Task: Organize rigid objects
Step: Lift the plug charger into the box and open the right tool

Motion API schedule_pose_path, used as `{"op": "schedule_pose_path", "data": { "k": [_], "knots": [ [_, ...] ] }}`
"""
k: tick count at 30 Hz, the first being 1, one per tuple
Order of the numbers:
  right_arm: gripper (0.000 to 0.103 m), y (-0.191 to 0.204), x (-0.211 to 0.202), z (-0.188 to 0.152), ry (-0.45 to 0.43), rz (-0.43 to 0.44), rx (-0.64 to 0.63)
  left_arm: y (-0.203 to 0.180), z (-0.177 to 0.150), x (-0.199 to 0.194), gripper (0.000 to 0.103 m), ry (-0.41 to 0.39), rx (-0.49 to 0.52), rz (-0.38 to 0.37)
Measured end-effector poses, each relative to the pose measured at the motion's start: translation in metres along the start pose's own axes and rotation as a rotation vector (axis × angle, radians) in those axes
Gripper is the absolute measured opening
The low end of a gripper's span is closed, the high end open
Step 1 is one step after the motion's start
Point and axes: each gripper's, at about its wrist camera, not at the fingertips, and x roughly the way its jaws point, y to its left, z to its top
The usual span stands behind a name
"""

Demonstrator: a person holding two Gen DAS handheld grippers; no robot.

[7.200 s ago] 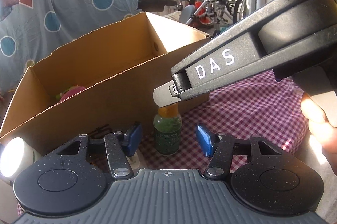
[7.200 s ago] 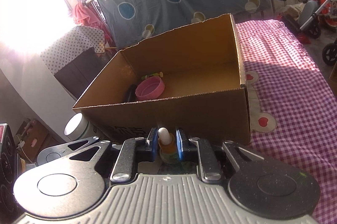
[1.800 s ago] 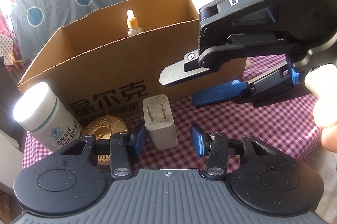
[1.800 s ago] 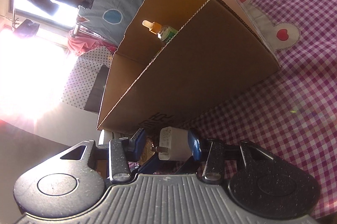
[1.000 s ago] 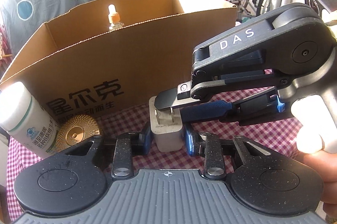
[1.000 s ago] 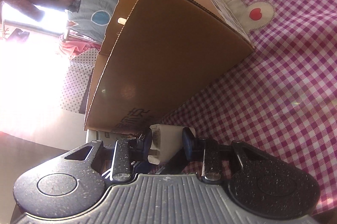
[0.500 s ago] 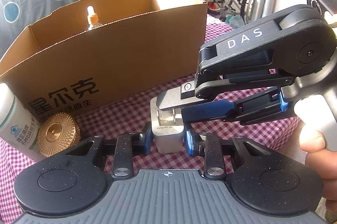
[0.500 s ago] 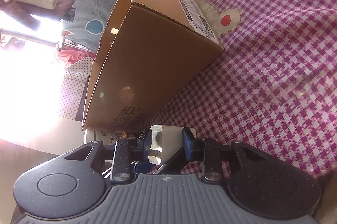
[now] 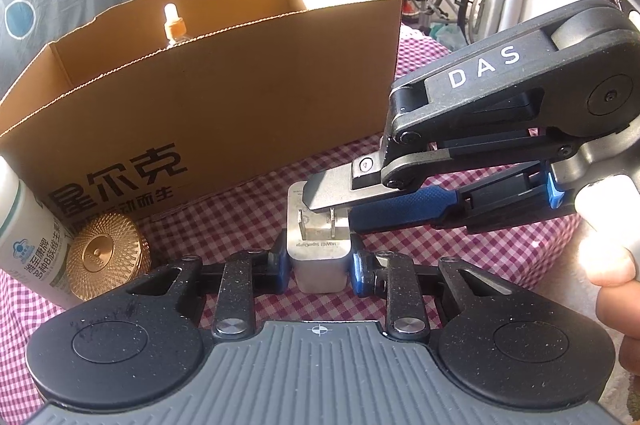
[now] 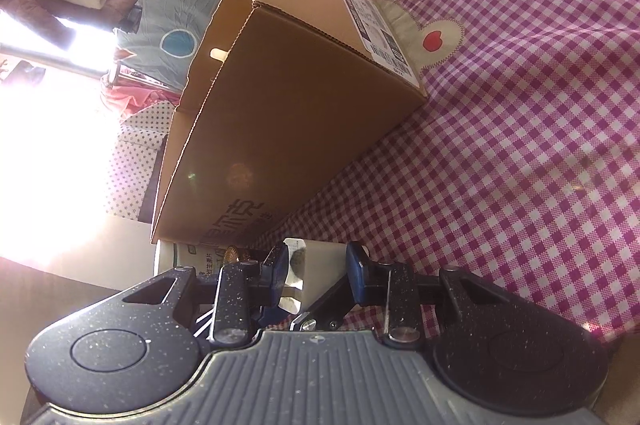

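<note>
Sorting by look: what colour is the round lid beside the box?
Gold, with a fine ribbed pattern: the lid, clearest in the left wrist view.

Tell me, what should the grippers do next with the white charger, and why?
Probably lift the white charger up and toward the cardboard box. The left gripper has its jaws shut on the charger's sides, and the right gripper seems to grip it too. The charger still sits outside the box, where the dropper bottle already stands.
</note>
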Motion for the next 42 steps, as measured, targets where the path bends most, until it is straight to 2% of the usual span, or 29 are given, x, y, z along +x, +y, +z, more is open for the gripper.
{"op": "schedule_pose_path", "data": {
  "k": [7,14,21,27,34,38,42],
  "knots": [
    [0.035,0.006,-0.004,-0.006,-0.012,0.004,-0.025,-0.002,0.0,-0.01,0.026,-0.015,0.008,0.012],
    [0.035,0.042,-0.024,-0.008,-0.057,0.047,-0.104,-0.001,0.011,-0.046,0.026,-0.089,0.013,0.041],
    [0.035,0.099,-0.044,0.01,-0.123,0.116,-0.239,0.007,0.046,-0.083,0.026,-0.205,0.018,0.099],
    [0.035,0.134,-0.043,0.045,-0.138,0.125,-0.332,0.02,0.086,-0.081,0.026,-0.228,-0.022,0.118],
    [0.035,0.148,-0.015,0.113,-0.066,0.04,-0.383,0.041,0.134,-0.038,0.026,-0.147,-0.09,0.081],
    [0.035,0.146,0.014,0.158,0.005,-0.049,-0.389,0.052,0.156,-0.004,0.026,-0.074,-0.136,0.042],
    [0.035,0.143,0.042,0.188,0.06,-0.123,-0.408,0.064,0.169,0.029,0.026,-0.002,-0.197,0.017]
  ]
}}
